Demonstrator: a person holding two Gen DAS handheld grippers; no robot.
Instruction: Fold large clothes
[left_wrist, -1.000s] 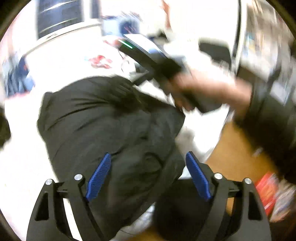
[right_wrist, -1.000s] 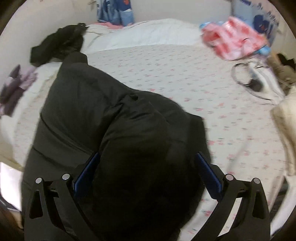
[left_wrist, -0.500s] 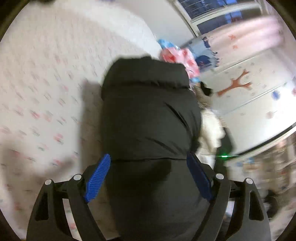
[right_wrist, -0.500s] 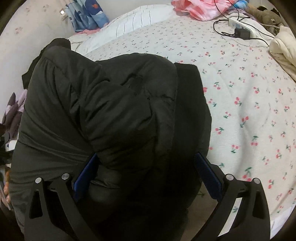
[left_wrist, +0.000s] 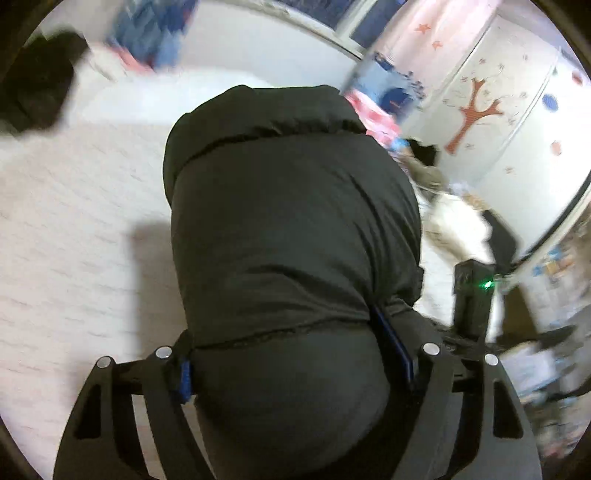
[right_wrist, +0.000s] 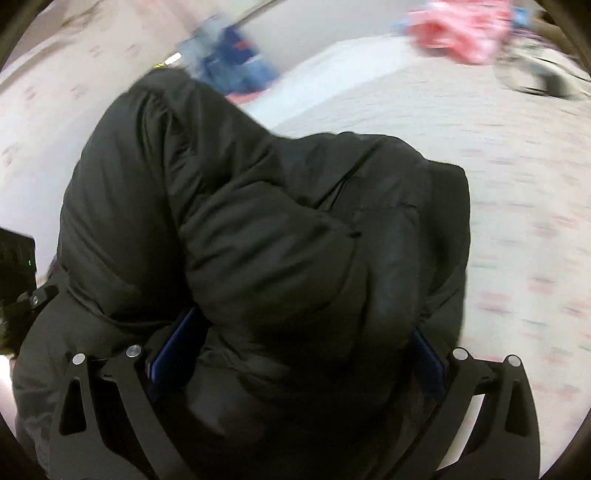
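Both grippers have a thick bundle of the black jacket. The left gripper is closing, its blue pads pressed into the padded fabric on either side. From there the jacket runs long, straight away from the jaws over the bed, its rounded far end pointing at the white pillow. The right gripper clamps a bunched fold too, pads sunk in. There the long axis slants up to the left.
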